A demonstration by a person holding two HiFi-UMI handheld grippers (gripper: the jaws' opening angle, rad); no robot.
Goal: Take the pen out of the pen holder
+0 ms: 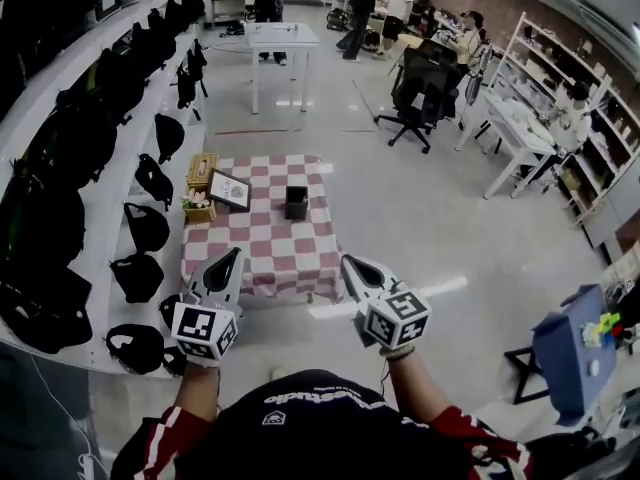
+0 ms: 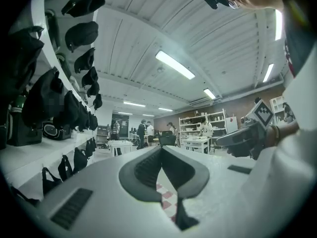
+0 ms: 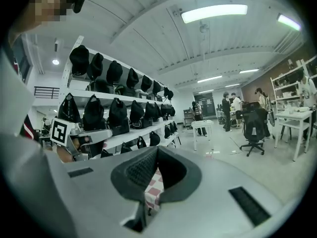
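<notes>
Closest in, your left claw [image 1: 236, 255] and right claw [image 1: 347, 261] are both pressed together with nothing in them, hovering just short of the checkered worktop [image 1: 270, 253]. The pen holder [image 1: 297, 201] is a small black box mid-cloth, and the pen's too small to make out. A framed picture [image 1: 230, 190] and wooden box [image 1: 202, 168] sit left of it
</notes>
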